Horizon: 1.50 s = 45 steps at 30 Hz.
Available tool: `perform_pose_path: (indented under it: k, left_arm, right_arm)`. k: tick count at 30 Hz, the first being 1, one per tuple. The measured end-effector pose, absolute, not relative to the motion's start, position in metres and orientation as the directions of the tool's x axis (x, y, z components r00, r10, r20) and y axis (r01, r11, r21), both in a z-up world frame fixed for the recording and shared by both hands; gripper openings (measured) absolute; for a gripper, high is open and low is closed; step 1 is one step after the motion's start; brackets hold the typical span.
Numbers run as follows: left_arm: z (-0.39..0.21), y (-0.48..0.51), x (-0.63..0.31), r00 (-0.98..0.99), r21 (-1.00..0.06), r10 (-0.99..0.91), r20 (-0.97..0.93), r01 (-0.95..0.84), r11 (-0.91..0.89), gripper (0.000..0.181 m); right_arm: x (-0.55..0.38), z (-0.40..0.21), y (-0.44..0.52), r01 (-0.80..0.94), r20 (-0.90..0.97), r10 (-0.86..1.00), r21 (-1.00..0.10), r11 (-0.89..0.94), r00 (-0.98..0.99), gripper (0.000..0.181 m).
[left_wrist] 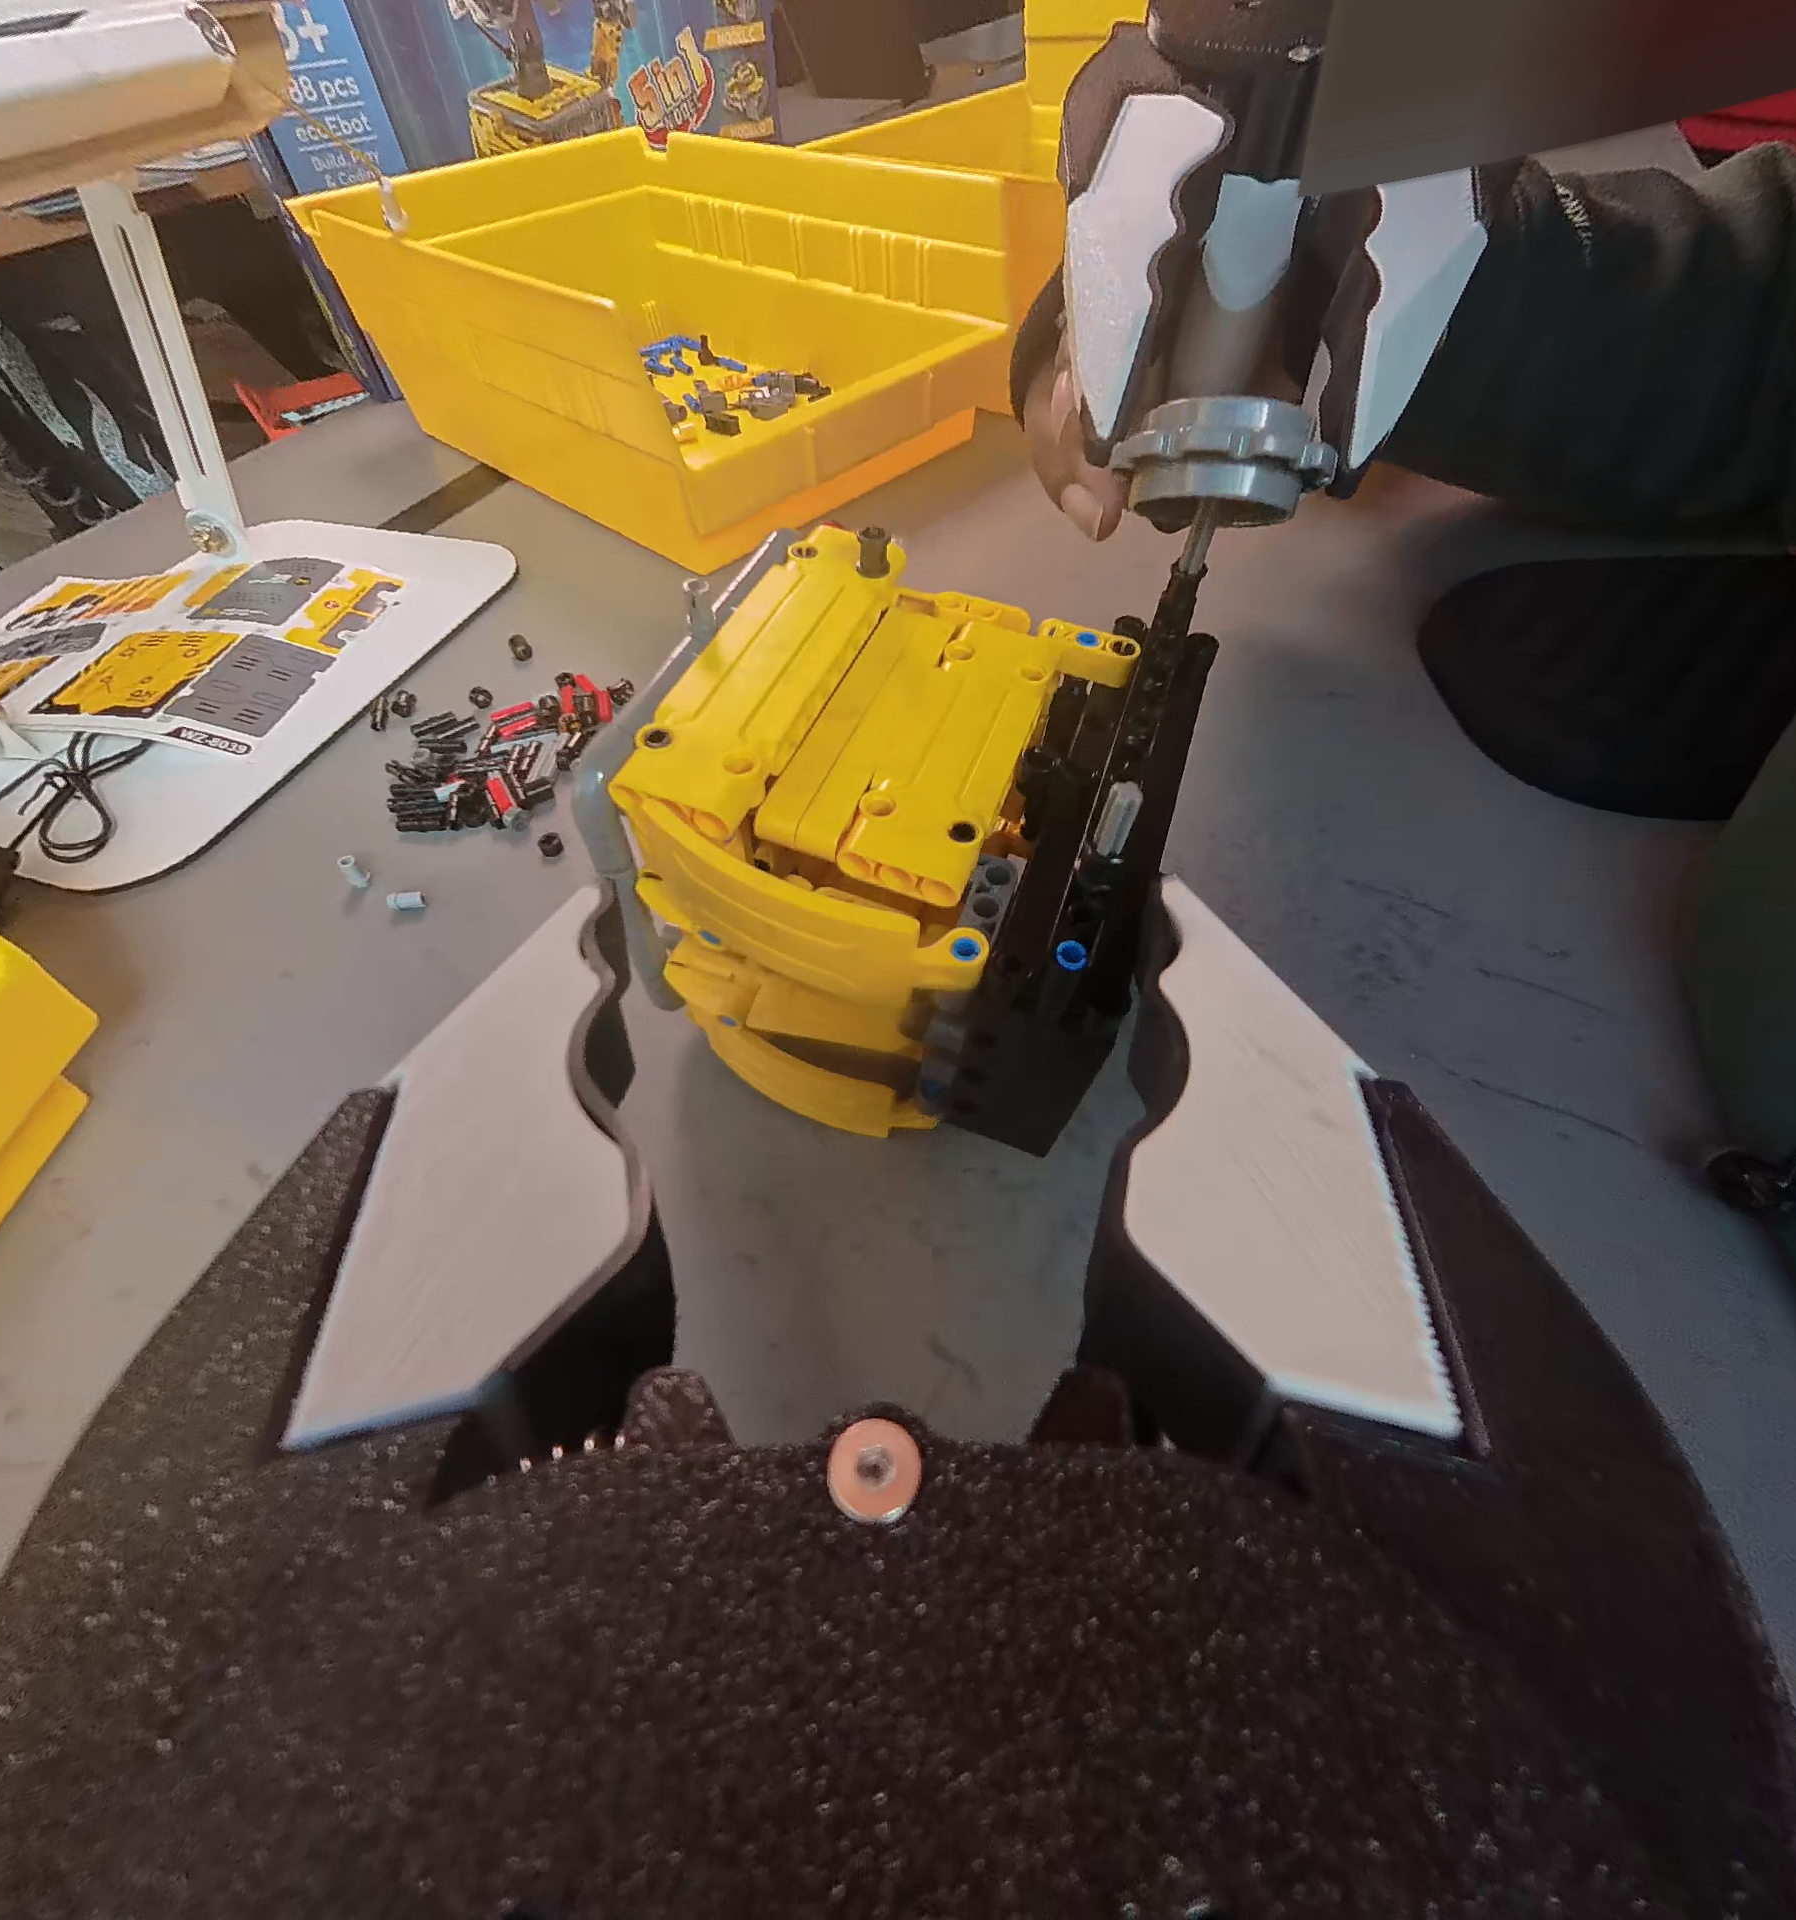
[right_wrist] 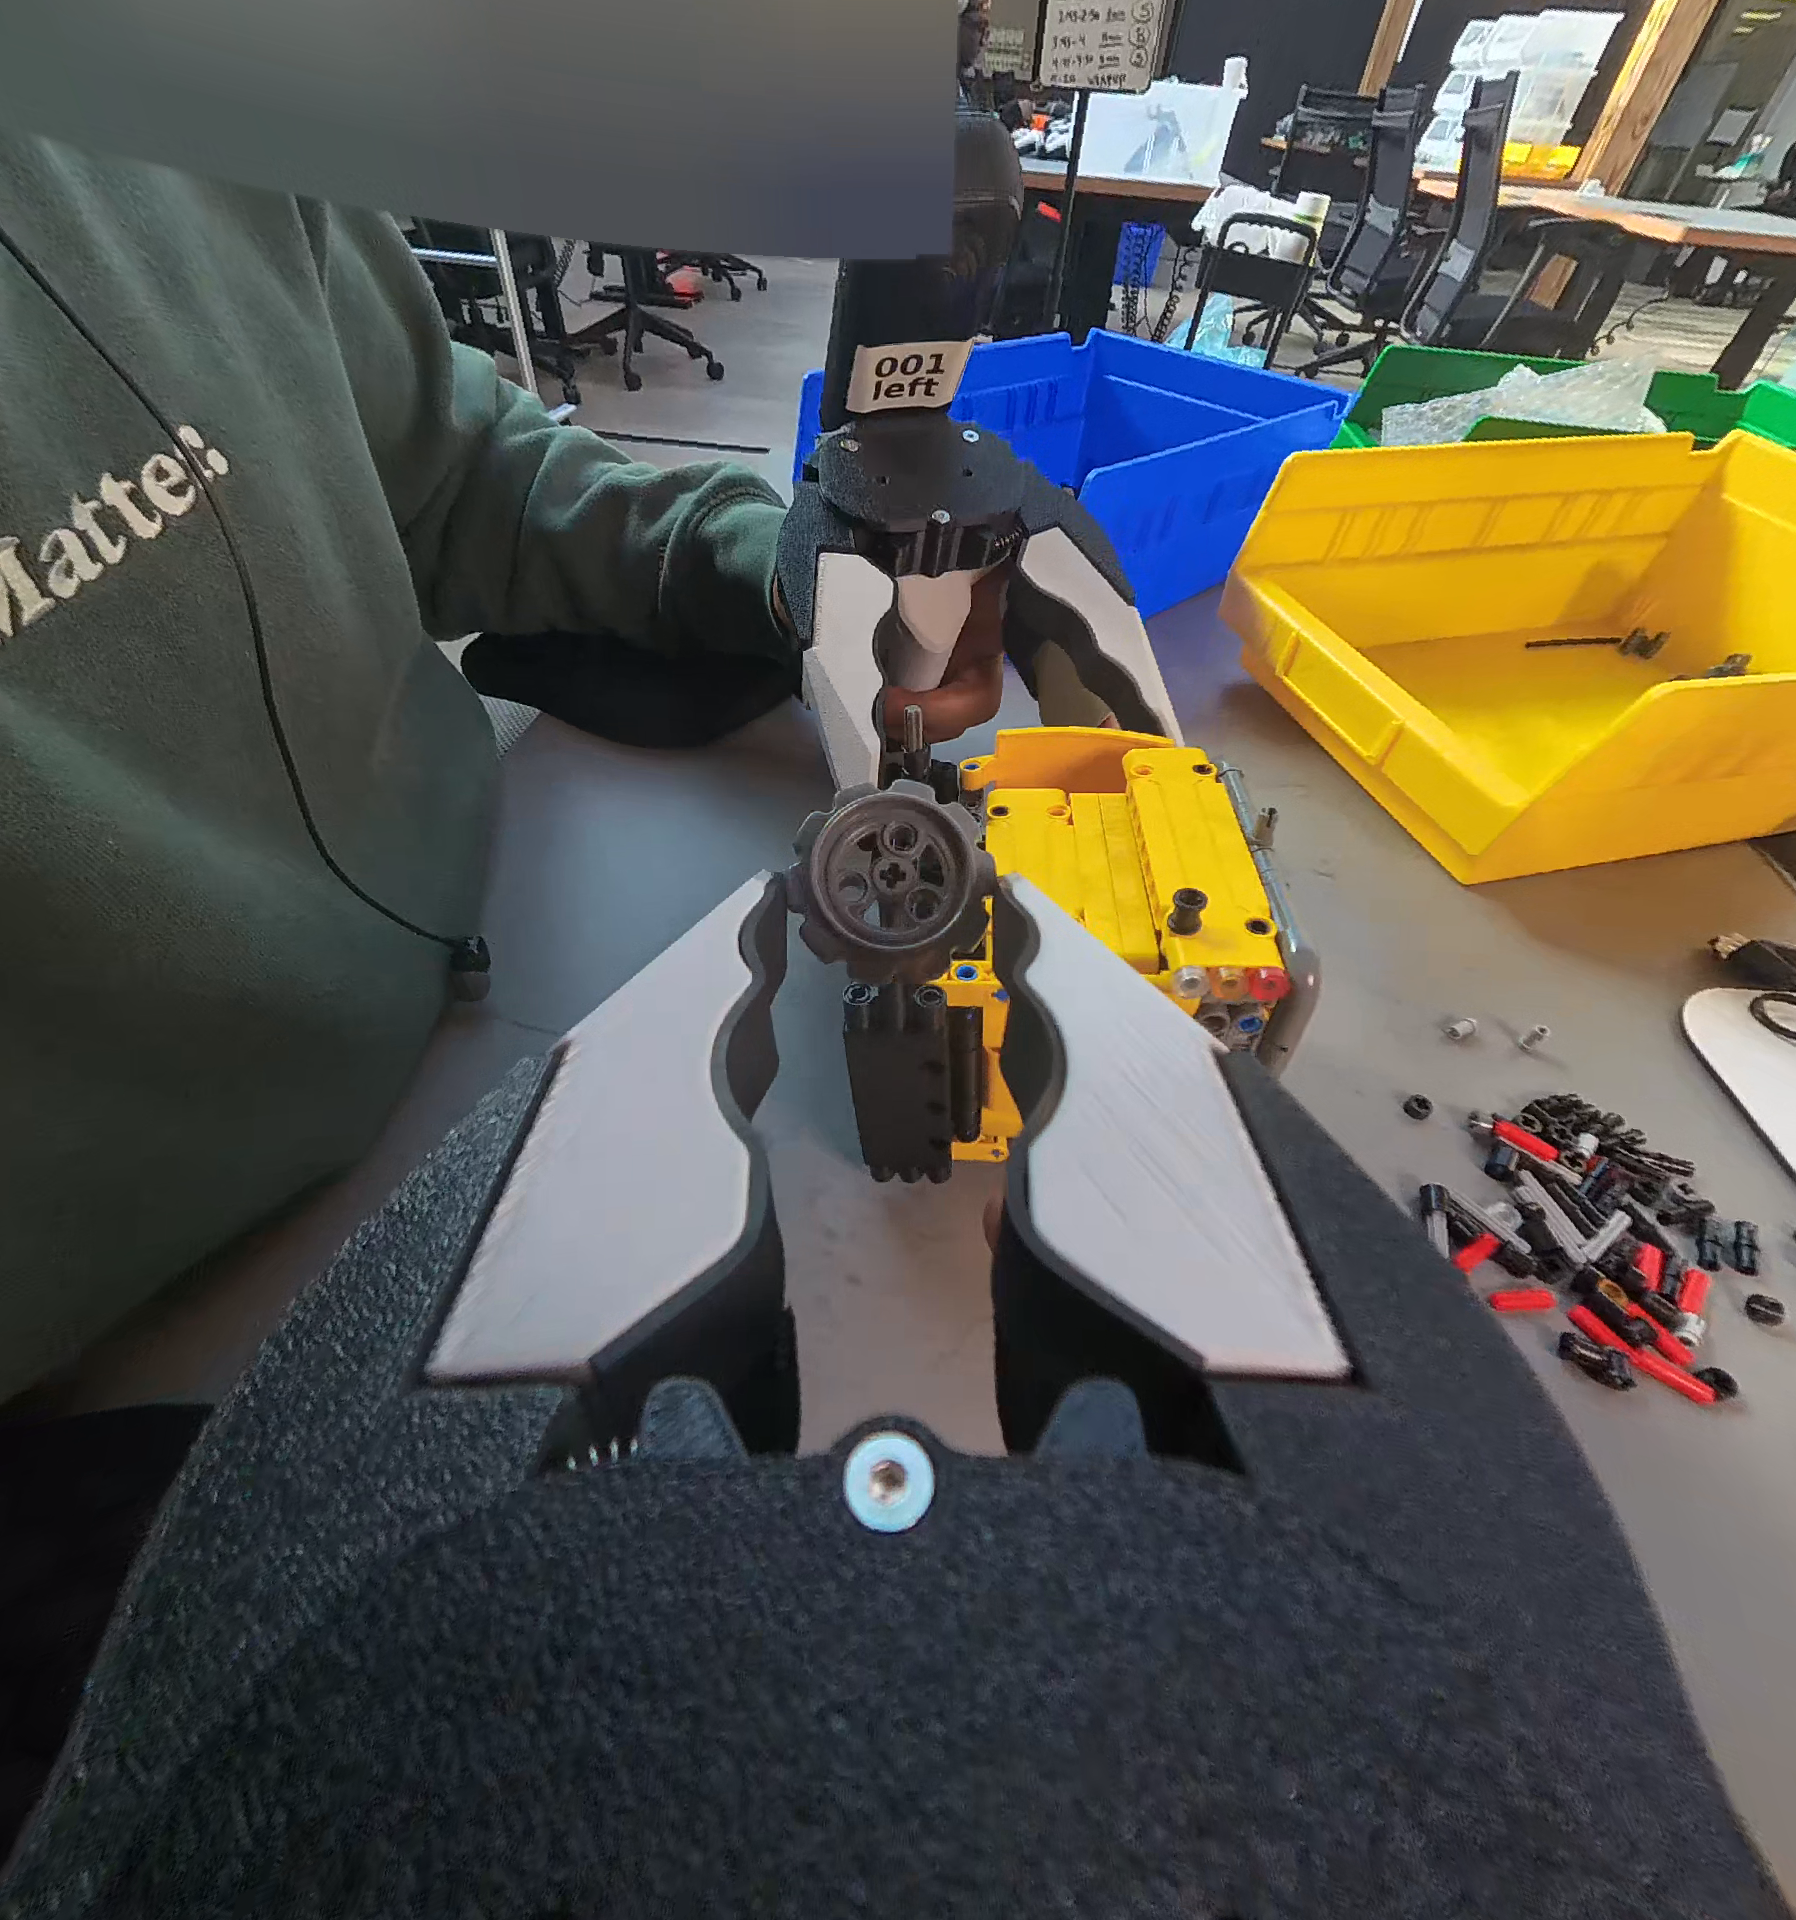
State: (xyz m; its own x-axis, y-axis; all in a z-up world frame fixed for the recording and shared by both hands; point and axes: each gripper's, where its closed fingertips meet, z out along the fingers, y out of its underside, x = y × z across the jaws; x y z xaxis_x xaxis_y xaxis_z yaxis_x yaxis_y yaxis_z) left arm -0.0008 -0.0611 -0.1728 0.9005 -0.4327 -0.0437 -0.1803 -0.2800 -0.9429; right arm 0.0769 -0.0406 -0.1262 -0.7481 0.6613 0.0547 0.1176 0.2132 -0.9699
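Observation:
A yellow and black brick model stands on the grey table. My left gripper is closed around its near end, one fingertip on the grey hose side and the other on the black beams. My right gripper is shut on a dark grey toothed wheel. It holds the wheel over the model's black beam stack. In the left wrist view the right gripper comes down from above with the wheel on a thin axle that enters the black beams. The left gripper also shows in the right wrist view, beyond the model.
A yellow bin with small parts sits behind the model. A pile of black and red pins lies to its left, beside a white stand base with a printed sheet. The right wrist view shows yellow, blue and green bins and a person's green sleeve. Spacing between my two grippers at the tips: around 10 centimetres.

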Motion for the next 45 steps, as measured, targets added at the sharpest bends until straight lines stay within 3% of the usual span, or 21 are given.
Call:
perform_pose_path:
  k: [22, 32, 37, 42, 45]
  left_arm:
    - [-0.155, -0.069, -0.004, 0.892, -0.952, -0.449, -0.050, -0.178, -0.249, 0.096]
    - [-0.112, -0.060, 0.038, 0.850, -0.952, -0.509, -0.132, -0.251, -0.173, 0.081]
    - [-0.122, -0.044, 0.071, 0.784, -0.890, -0.587, -0.203, -0.398, -0.223, 0.067]
    - [-0.134, -0.037, 0.080, 0.768, -0.876, -0.604, -0.212, -0.423, -0.231, 0.039]
    - [-0.135, -0.037, 0.081, 0.779, -0.881, -0.587, -0.222, -0.418, -0.221, 0.039]
  right_arm:
    - [0.076, -0.125, -0.042, 0.160, 0.211, 0.693, -0.889, 0.430, -0.690, 0.037]
    - [0.076, -0.125, -0.043, 0.178, 0.204, 0.687, -0.879, 0.442, -0.698, 0.037]
    - [0.076, -0.126, -0.043, 0.195, 0.186, 0.675, -0.873, 0.447, -0.714, 0.037]
    - [0.076, -0.126, -0.043, 0.196, 0.172, 0.658, -0.874, 0.445, -0.733, 0.037]
    - [0.076, -0.126, -0.044, 0.188, 0.168, 0.645, -0.876, 0.445, -0.746, 0.037]
